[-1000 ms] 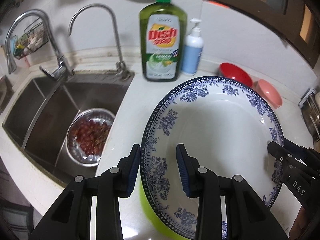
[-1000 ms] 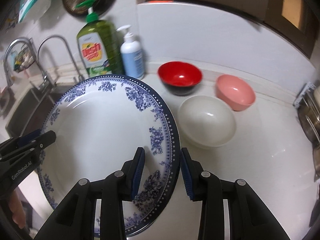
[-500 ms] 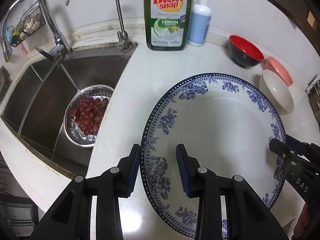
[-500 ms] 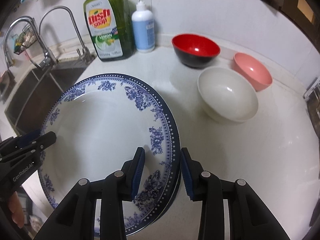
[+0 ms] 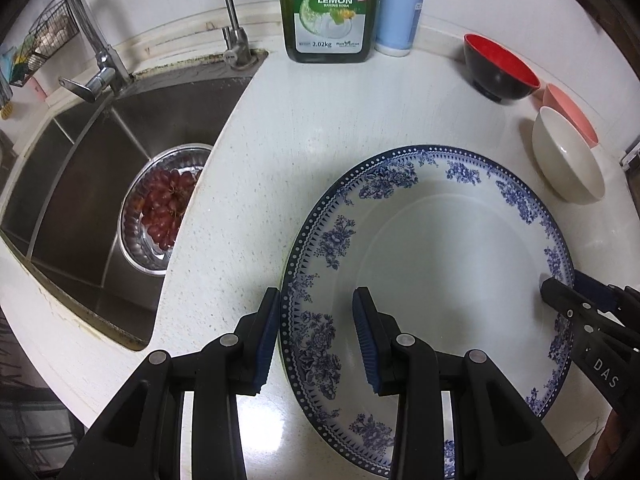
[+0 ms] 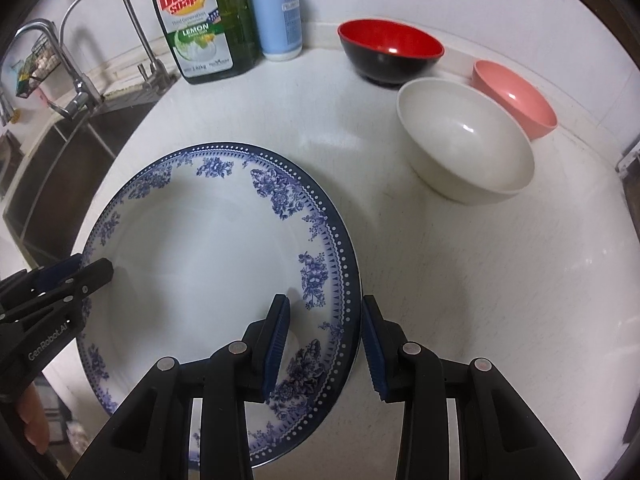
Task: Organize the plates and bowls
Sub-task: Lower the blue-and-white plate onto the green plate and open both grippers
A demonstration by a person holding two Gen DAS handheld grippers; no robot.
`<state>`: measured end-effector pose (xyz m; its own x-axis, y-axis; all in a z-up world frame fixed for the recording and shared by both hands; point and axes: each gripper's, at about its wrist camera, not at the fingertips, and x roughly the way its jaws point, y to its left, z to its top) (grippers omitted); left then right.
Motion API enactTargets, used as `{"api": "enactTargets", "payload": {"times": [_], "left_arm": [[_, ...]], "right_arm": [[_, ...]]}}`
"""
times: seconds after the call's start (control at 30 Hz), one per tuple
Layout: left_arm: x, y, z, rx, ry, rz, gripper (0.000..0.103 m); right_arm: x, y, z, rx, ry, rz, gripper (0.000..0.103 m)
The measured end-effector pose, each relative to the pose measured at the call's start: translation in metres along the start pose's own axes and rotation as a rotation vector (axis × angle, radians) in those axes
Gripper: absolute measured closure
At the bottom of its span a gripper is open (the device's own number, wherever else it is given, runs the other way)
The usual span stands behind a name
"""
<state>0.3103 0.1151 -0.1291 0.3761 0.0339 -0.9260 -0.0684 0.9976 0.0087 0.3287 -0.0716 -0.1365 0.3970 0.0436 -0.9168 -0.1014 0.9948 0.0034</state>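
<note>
Left wrist: my left claw [image 5: 316, 334] clamps the plate [image 5: 432, 264] rim, bench [image 5: 260, 184] beneath. Right wrist: my right claw [image 6: 325, 338] clamps the opposite rim; uneven release could chip it against the cream bowl [image 6: 464, 148] ahead.

You've brought the blue-and-white plate [image 5: 440, 264] down a good bit, with both hand-held grippers sinking together and tipping more steeply toward the worktop [image 5: 304, 128]. A second ago a lime-green thing showed under the plate's near edge; that's gone from view now. The plate sits much lower against the worktop. The red bowl [image 6: 390, 54], white bowl [image 6: 464, 148] and pink bowl [image 6: 516, 96] were half hidden behind the rim before and now show fully.
</note>
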Motion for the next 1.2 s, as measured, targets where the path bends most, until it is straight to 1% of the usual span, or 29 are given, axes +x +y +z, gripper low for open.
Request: {"api": "enactTargets", "payload": {"times": [0.3,0.43,0.5,0.53,0.57,0.63,0.7,0.73,0.77,0.83,0.97,1.13,1.2], "left_arm": [[0.000,-0.002,-0.001,0.007,0.002,0.006,0.066],[0.001,-0.002,-0.001,0.008,0.008,0.005,0.063],[0.002,-0.002,-0.001,0.010,0.007,0.006,0.061],[0.002,-0.002,-0.001,0.014,0.007,0.004,0.057],[0.002,-0.003,-0.001,0.018,0.004,0.000,0.051],[-0.001,-0.003,0.000,0.021,-0.008,0.006,0.042],[-0.005,-0.004,0.000,0.028,-0.027,0.020,0.041],[-0.007,-0.004,0.001,0.028,-0.035,0.026,0.038],[-0.009,-0.004,0.002,0.029,-0.043,0.030,0.035],[-0.015,-0.005,0.003,0.033,-0.064,0.030,0.033],[-0.026,-0.011,0.008,0.051,-0.106,0.019,0.028],[-0.041,-0.019,0.016,0.070,-0.152,-0.024,0.026],[-0.048,-0.025,0.020,0.082,-0.179,-0.026,0.025]], "right_arm": [[0.007,-0.003,0.000,0.011,0.029,0.023,0.066],[0.008,-0.003,0.000,0.008,0.030,0.028,0.065],[0.009,-0.002,-0.001,0.005,0.030,0.032,0.065],[0.010,-0.002,-0.001,0.000,0.029,0.030,0.065],[0.010,-0.001,-0.001,-0.006,0.027,0.028,0.065],[0.010,0.000,-0.001,-0.012,0.025,0.033,0.065],[0.010,0.000,-0.001,-0.022,0.022,0.033,0.065],[0.008,0.000,-0.001,-0.028,0.015,0.033,0.061],[0.007,0.000,-0.001,-0.032,0.009,0.032,0.054],[0.000,-0.001,-0.001,-0.031,-0.015,0.028,0.049],[-0.010,-0.005,0.000,-0.024,-0.046,0.023,0.049],[-0.029,-0.015,-0.001,-0.002,-0.098,0.019,0.049],[-0.034,-0.018,-0.001,0.002,-0.113,0.015,0.049]]}}
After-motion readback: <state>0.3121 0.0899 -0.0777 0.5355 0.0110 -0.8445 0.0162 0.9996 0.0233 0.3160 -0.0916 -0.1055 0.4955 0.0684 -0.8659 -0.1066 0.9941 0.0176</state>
